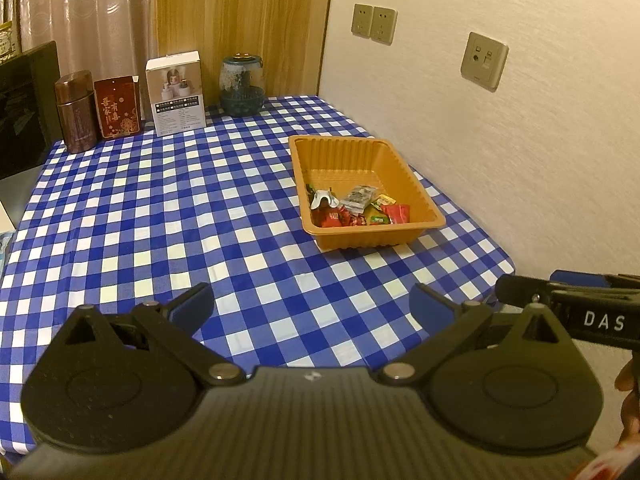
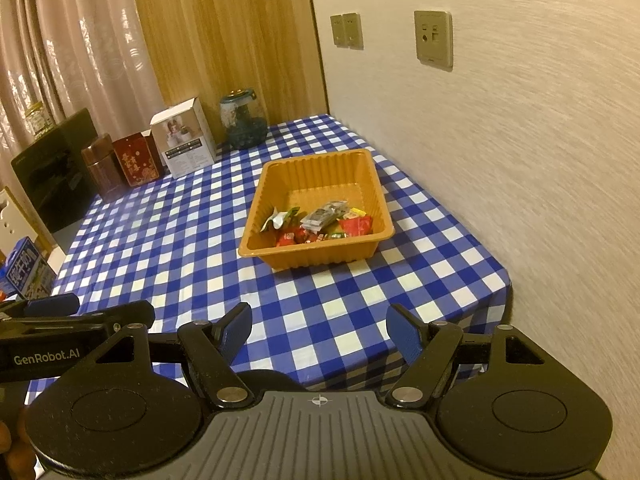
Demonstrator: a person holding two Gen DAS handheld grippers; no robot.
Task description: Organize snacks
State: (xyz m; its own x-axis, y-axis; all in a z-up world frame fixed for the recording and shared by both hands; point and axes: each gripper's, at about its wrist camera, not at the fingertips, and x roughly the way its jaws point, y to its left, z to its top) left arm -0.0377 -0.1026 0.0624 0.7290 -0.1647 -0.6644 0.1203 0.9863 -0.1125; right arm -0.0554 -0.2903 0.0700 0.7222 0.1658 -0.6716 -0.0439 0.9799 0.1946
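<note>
An orange plastic tray [image 1: 424, 196] [image 2: 372, 184] stands on the blue-and-white checked tablecloth [image 1: 168, 216] [image 2: 176, 248] near the wall. Several wrapped snacks [image 1: 360, 208] [image 2: 324, 222], red, green, yellow and silver, lie heaped at its near end. My left gripper [image 1: 310, 304] is open over the cloth's near part, nothing between its blue pads. My right gripper [image 2: 318, 330] is open as well, empty, hovering at the table's near edge, well short of the tray. Each gripper's side shows at the edge of the other's view.
Along the back stand a brown canister [image 1: 76, 112] [image 2: 100, 168], a red box [image 1: 118, 106] [image 2: 136, 162], a white carton [image 1: 176, 94] [image 2: 186, 142] and a glass jar [image 1: 241, 86] [image 2: 243, 120]. A wall [image 1: 520, 140] runs close on the right. A dark screen [image 1: 24, 108] stands at left.
</note>
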